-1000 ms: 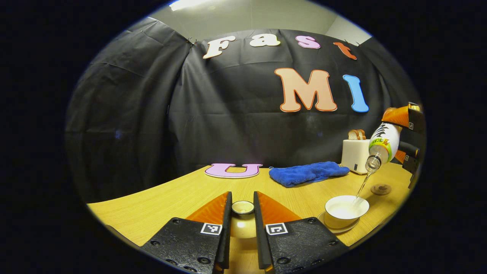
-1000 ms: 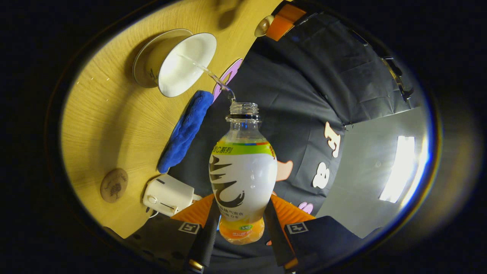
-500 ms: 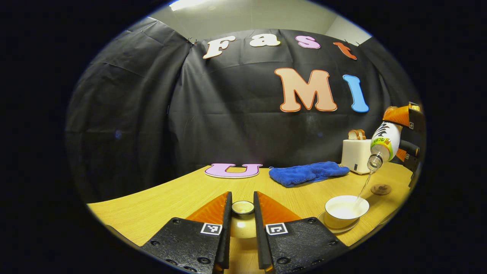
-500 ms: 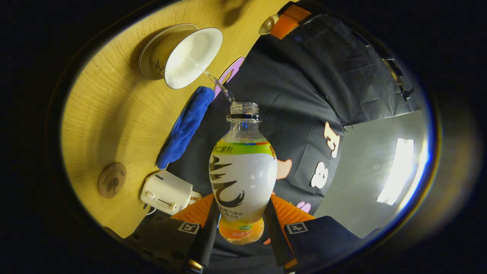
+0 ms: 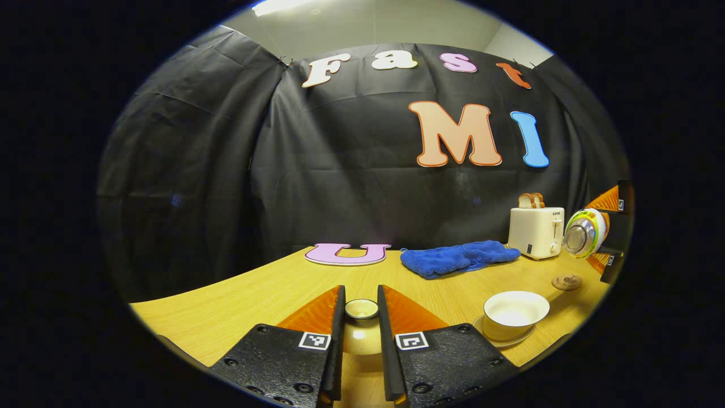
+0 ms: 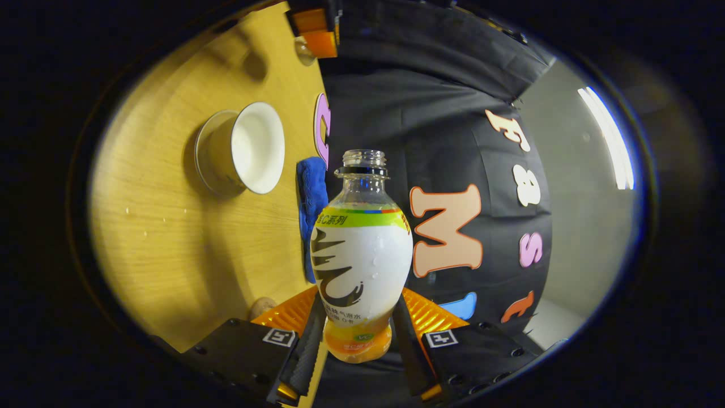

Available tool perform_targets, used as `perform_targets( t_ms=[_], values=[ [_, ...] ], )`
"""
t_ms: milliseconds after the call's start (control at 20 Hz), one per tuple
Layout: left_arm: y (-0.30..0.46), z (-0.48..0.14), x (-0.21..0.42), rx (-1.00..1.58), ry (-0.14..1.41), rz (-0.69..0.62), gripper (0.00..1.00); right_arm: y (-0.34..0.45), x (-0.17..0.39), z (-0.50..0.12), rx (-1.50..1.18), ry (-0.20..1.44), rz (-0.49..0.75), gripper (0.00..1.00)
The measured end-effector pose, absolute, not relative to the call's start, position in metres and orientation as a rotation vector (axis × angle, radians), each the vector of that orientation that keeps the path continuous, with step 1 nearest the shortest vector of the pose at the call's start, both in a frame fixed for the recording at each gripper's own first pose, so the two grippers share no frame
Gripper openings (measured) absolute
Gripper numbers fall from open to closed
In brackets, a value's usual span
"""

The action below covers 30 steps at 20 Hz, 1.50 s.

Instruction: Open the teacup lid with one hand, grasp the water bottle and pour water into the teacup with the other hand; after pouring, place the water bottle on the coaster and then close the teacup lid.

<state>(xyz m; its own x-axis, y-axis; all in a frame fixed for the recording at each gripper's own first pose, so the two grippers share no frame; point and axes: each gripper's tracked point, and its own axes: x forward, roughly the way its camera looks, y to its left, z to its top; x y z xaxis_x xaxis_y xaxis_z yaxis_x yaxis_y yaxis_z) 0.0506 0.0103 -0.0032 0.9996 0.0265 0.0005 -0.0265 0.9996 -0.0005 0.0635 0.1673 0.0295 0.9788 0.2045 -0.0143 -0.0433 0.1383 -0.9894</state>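
Dim booth lit from overhead: a ceiling light strip (image 6: 609, 136) glares at the rim of the right gripper view. The wooden surface (image 6: 170, 238) carries soft shadows beside the teacup (image 6: 241, 148). Strong fisheye bending at the edges; centres sharp, edges slightly soft.

blue cloth (image 5: 459, 258) on table (image 5: 255, 294) | toaster (image 5: 535, 231), apparently bread inside

One teacup (image 5: 515, 313), one saucer (image 5: 504, 341), one lid (image 5: 361, 328), one water bottle (image 6: 362, 255), one coaster (image 5: 567, 281), one blue cloth (image 5: 459, 258), one toaster (image 5: 535, 231), two bread slices (image 5: 531, 200).
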Motion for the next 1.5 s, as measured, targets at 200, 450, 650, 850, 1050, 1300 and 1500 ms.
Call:
perform_targets(
  t_ms=[200, 450, 650, 850, 1050, 1300, 1500],
  values=[
    [0.01, -0.004, 0.052, -0.001, 0.0, 0.027, 0.27, 0.158, 0.057, 0.027, -1.046, -0.028, 0.223, 0.65],
    [0.01, -0.004, 0.051, 0.0, 0.0, 0.027, 0.27, 0.13, 0.046, 0.071, -0.575, 0.0, 0.231, 0.66],
    [0.01, -0.004, 0.051, -0.001, -0.001, 0.027, 0.27, 0.12, 0.057, 0.09, -0.287, -0.01, 0.288, 0.66],
    [0.01, -0.004, 0.051, -0.001, -0.001, 0.027, 0.27, 0.112, 0.078, 0.074, -0.124, 0.028, 0.29, 0.69],
    [0.011, -0.003, 0.051, 0.0, -0.001, 0.027, 0.27, 0.095, 0.099, 0.033, -0.147, 0.081, 0.251, 0.69],
    [0.01, -0.004, 0.051, 0.0, -0.001, 0.027, 0.27, 0.083, 0.118, 0.002, -0.105, 0.133, 0.202, 0.67],
    [0.01, -0.003, 0.051, 0.0, -0.001, 0.027, 0.27, 0.076, 0.122, -0.009, -0.056, 0.157, 0.175, 0.67]
  ],
)
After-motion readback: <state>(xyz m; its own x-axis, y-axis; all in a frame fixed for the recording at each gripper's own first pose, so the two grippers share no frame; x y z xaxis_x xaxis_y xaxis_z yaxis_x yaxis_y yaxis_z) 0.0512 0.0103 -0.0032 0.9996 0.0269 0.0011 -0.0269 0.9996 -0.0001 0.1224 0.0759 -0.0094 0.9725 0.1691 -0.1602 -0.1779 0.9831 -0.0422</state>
